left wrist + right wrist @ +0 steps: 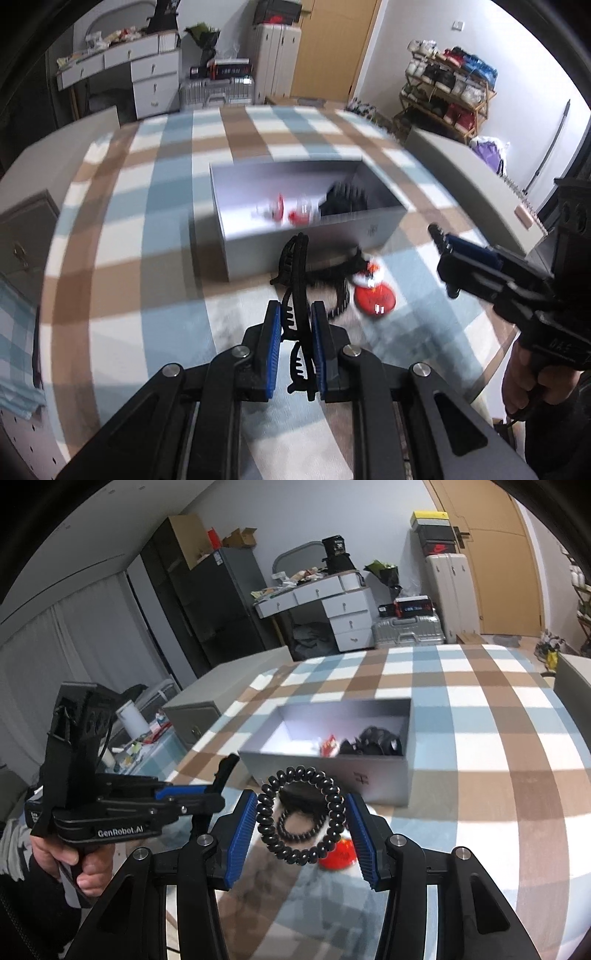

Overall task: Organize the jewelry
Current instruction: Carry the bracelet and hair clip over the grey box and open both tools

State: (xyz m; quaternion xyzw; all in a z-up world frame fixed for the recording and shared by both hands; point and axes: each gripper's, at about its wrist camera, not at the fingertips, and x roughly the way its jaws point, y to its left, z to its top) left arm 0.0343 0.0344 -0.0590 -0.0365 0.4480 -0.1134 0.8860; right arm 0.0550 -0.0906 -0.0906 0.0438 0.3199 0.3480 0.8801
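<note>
The left gripper (pixel 293 314) is pinched tight on a black hair claw (pixel 295 280), whose curved toothed body sticks out past the blue pads (pixel 267 332), clear of the checked cloth (pixel 147 221). The right gripper (pixel 301 814) stands partly open, its pads pressing both sides of a black spiral hair tie (pixel 301 814) held above the cloth. Below it lie a second black coil (pixel 295 827) and a red disc (pixel 338 856). Just beyond sits an open grey box (pixel 332 771), holding red and black pieces at one end. Its near wall stands between both grippers and the inside.
</note>
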